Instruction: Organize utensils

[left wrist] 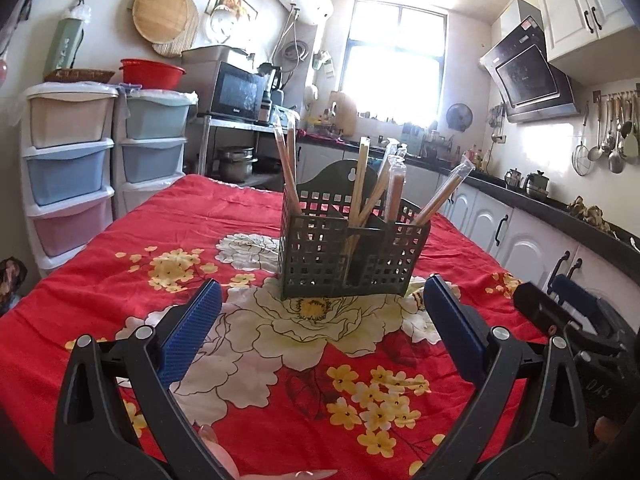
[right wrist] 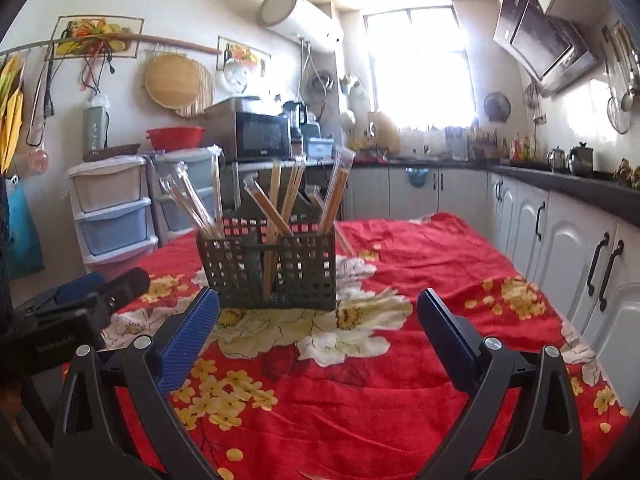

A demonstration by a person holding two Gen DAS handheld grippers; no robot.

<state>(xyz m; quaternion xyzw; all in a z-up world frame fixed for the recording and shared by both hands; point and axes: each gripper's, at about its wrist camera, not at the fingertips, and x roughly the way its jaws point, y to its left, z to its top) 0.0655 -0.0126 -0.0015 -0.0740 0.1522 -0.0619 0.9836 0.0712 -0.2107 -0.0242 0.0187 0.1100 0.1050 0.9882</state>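
A dark green perforated utensil holder stands upright on the red floral tablecloth. Several wrapped chopstick pairs lean out of its compartments. My left gripper hovers just in front of the holder, open, nothing between its blue pads. My right gripper is also open and empty, just short of the holder. The right gripper's body shows at the right edge of the left wrist view; the left one shows at the left of the right wrist view.
Plastic drawer towers stand left of the table. A microwave sits on a metal rack behind. White cabinets under a dark counter run along the right. Ladles hang on the wall.
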